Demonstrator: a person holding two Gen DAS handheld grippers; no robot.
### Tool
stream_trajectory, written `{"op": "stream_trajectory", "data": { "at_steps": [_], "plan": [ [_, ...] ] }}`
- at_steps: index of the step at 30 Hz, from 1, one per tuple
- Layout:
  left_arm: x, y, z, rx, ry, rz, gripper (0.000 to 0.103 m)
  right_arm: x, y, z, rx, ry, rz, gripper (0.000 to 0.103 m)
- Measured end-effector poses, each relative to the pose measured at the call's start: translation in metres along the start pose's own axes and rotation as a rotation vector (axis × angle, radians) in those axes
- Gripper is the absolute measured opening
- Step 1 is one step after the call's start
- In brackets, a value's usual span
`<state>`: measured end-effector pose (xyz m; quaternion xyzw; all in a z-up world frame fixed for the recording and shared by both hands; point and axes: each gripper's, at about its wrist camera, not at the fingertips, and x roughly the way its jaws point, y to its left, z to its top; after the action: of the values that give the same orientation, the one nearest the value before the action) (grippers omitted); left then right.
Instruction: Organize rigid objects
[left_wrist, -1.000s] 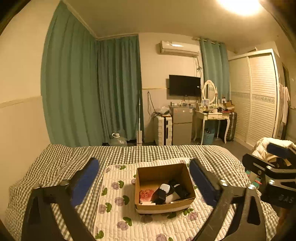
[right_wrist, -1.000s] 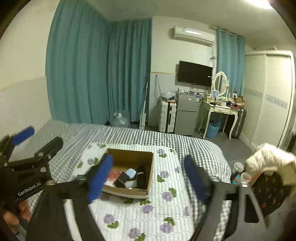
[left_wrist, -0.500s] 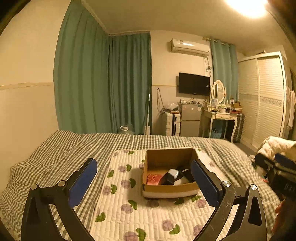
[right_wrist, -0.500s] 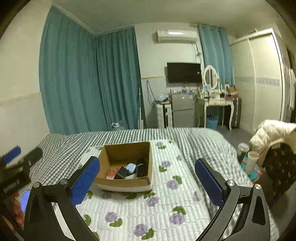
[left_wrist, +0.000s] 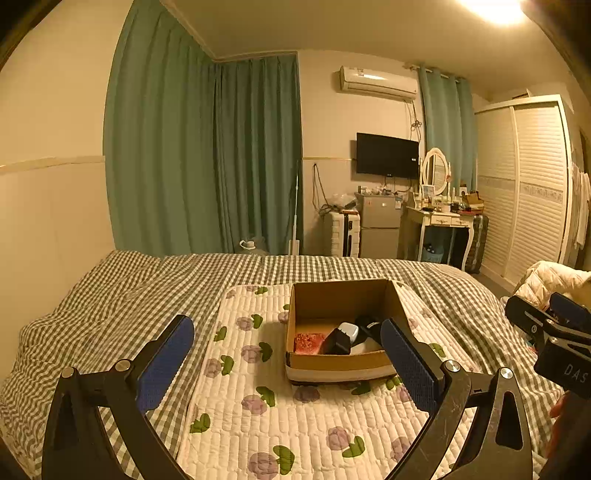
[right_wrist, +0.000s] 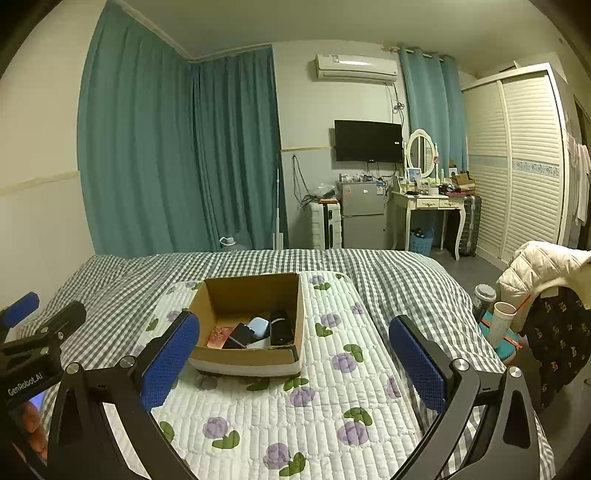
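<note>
An open cardboard box (left_wrist: 341, 363) (right_wrist: 243, 356) sits on a white floral quilted mat (left_wrist: 295, 413) (right_wrist: 314, 406) on the bed. Inside lie a red patterned item (left_wrist: 308, 341) (right_wrist: 217, 336), a black block (left_wrist: 338, 341) (right_wrist: 240, 334), a pale blue case (left_wrist: 350, 330) (right_wrist: 258, 326) and a black cylinder (left_wrist: 369, 325) (right_wrist: 279, 326). My left gripper (left_wrist: 286, 363) is open and empty, held above the mat just short of the box. My right gripper (right_wrist: 295, 363) is open and empty, to the right of the box's near side.
The bed has a grey checked cover (left_wrist: 110, 295) (right_wrist: 399, 280). A chair with a white jacket (right_wrist: 543, 266) and a stool with cups (right_wrist: 500, 325) stand at the right of the bed. Curtains, fridge, dressing table and wardrobe are far behind.
Both grippers have dropped lower and closer to the mat and box; the box now appears larger and nearer. Both stay open and empty.
</note>
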<state>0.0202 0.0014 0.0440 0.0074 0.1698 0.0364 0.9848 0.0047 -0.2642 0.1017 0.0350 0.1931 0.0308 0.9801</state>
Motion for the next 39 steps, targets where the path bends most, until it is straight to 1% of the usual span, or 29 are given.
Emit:
{"op": "stream_trajectory", "data": {
  "at_steps": [4,16,32,39],
  "plan": [
    [0.002,0.001,0.000,-0.009,0.014,-0.015,0.103,0.001,0.002,0.000,-0.011,0.003,-0.005,0.103],
    [0.000,-0.004,-0.005,0.026,0.008,0.010,0.103,0.005,0.012,-0.004,-0.067,0.016,-0.021,0.103],
    [0.001,-0.002,-0.006,0.027,0.012,0.009,0.103,0.008,0.011,-0.007,-0.070,0.024,-0.030,0.103],
    [0.004,0.000,-0.007,0.019,0.028,0.004,0.103,0.008,0.011,-0.007,-0.072,0.028,-0.029,0.103]
  ]
}}
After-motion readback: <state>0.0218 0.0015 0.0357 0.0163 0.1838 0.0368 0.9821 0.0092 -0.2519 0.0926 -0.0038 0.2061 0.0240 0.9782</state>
